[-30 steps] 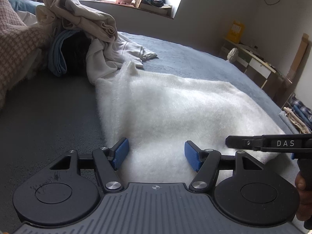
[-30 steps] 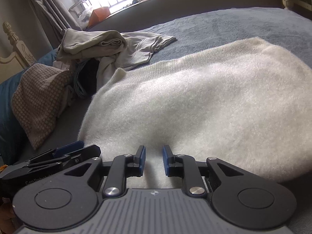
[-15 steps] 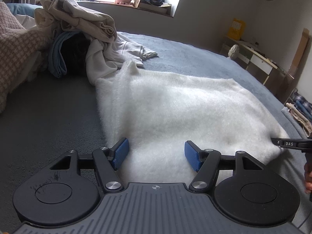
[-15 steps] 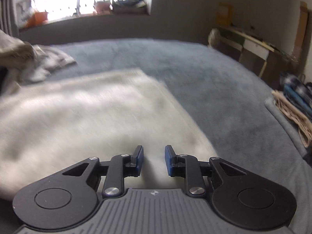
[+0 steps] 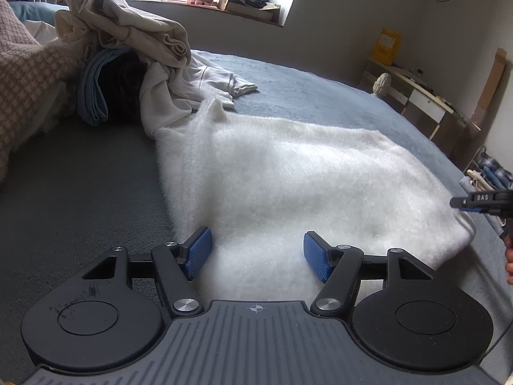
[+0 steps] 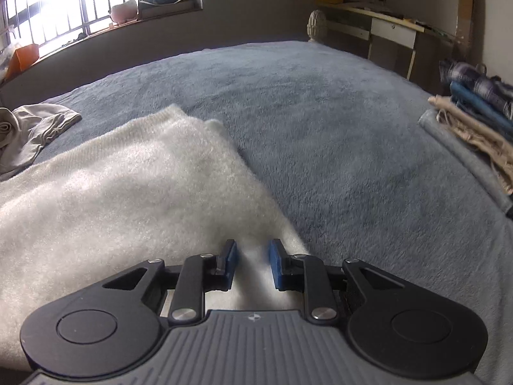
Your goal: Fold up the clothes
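Left wrist view: a fluffy white garment [image 5: 304,192] lay spread flat on the blue-grey bed [image 5: 320,96], filling the centre of the frame. The left gripper [image 5: 256,253] stood at the lower centre, over the garment's near edge, its jaws wide apart and its blue pads [image 5: 198,252] closed on nothing. A heap of unfolded clothes [image 5: 134,41], beige and white over blue and dark pieces, occupied the upper left, just beyond the garment's far left corner. A checked pink cloth [image 5: 25,77] lay at the left edge. The tip of the right gripper [image 5: 481,200] entered at the right edge, beside the garment's right corner, with part of a hand [image 5: 509,263] below it.

Right wrist view: the right gripper [image 6: 253,264] sat at the lower centre over the garment's [image 6: 121,192] near right corner. Its jaws were narrow, with a small gap between the pads; white cloth showed in that gap, but the pads did not visibly press on it. Bare bed [image 6: 320,128] filled the centre and right. A stack of folded clothes [image 6: 474,118] lay at the right edge, and a barred window [image 6: 80,6] showed at upper left.
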`<state>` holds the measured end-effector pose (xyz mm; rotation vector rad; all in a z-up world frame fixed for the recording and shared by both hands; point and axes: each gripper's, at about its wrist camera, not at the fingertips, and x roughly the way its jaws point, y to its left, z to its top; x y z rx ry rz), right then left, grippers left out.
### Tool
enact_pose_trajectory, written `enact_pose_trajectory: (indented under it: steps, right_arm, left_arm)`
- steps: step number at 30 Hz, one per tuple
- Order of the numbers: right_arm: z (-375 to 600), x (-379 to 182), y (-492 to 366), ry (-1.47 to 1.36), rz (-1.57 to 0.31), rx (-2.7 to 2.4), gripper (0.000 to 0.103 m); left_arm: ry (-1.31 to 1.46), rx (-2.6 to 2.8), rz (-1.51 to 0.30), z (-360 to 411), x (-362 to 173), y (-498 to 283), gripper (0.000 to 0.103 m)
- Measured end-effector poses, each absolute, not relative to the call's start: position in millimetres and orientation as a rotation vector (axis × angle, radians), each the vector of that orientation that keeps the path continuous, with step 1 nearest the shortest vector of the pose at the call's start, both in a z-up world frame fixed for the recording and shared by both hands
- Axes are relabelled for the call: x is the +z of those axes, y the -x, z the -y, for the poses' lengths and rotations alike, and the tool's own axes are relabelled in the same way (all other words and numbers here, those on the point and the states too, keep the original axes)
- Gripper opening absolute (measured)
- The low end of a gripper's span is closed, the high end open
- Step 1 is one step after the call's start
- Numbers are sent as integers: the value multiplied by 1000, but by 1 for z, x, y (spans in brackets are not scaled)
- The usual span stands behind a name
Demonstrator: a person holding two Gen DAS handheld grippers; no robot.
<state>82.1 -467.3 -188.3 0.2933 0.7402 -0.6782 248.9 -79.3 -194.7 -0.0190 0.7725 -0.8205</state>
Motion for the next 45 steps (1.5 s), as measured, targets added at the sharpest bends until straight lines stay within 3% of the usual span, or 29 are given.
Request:
enact_pose_trajectory:
  steps: [5,10,18,25,33,39,45]
  right_arm:
    - [470,-163,-120,-264,-692,-632,23]
    - [482,-201,-151,-246,-802,-642,23]
    - [480,-160,-186,-299,-700,-578,23]
    - [501,-210,-228,-213,-856,-649,21]
    - [409,-155,-273,-146,-761,-283,22]
    - [333,-193,-337,-296,-836,121,22]
    - [287,-209,-362,-148,-905,133,22]
  left_arm:
    - [33,-832,-774,77,-196,-249,65]
    - [49,-850,-773,73,-197,-250,65]
    - [71,-882,-770,70,-202,-252,69]
    - [98,-899,-772,66,-204,-254,69]
    - [114,-925,-754,63,-207,-253,73]
    - [178,-960,-755,51,-210,-257,73]
    - [223,-972,-752,45,-214,-258,73]
